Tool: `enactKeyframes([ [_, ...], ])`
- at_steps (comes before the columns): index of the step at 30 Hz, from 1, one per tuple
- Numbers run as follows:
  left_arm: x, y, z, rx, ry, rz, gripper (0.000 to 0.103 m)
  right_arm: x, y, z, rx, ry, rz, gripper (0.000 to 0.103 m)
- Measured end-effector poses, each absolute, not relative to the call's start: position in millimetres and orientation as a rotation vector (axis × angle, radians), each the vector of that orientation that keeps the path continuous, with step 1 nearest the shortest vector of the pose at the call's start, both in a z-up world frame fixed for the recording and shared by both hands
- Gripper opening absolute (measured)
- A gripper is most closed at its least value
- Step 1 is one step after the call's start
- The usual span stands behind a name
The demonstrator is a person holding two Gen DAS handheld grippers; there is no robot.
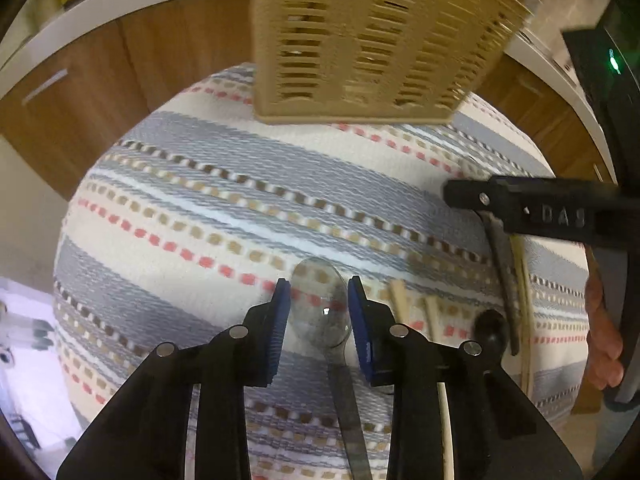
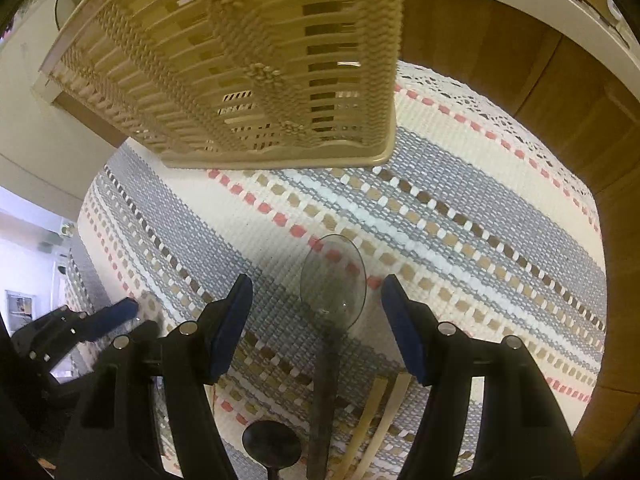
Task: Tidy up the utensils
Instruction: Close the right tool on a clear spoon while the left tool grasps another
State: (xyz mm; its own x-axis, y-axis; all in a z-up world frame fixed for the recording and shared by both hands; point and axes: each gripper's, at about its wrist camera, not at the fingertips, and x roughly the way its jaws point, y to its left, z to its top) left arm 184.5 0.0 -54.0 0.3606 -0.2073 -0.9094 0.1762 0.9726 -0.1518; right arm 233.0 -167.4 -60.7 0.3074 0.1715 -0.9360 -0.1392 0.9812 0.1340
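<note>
1. Nearest the lens in the left wrist view, the left gripper points steeply down, its blue-padded fingers apart with the bowl of a clear plastic spoon between them; the pads look just clear of the bowl, though contact cannot be ruled out.
2. The striped woven cloth covers the tabletop under everything.
3. Ahead of the fingers stands a beige slotted utensil basket, well apart from the spoons.
4. The right gripper hovers with fingers wide apart over a second clear spoon, whose bowl lies between the tips and touches neither.
5. Behind the right fingers lie pale chopsticks and a small black spoon, beside the clear spoon's handle.
6. Step in hand, as a judgement: each hand is lining up on a spoon to lift it. The next move calls for closing squarely on the thin plastic, then carrying it up and over the basket rim.
7. Raised letters on the right gripper's body read roughly "DAS"; nothing else is legible.
</note>
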Motion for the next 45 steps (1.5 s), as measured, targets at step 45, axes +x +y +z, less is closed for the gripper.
enactKeyframes([
  [45, 148.6, -7.7, 0.7, -0.063, 0.946, -0.263, 0.031, 184.3, -153.3, -42.3, 0.003, 1.100, 0.320, 0.029],
])
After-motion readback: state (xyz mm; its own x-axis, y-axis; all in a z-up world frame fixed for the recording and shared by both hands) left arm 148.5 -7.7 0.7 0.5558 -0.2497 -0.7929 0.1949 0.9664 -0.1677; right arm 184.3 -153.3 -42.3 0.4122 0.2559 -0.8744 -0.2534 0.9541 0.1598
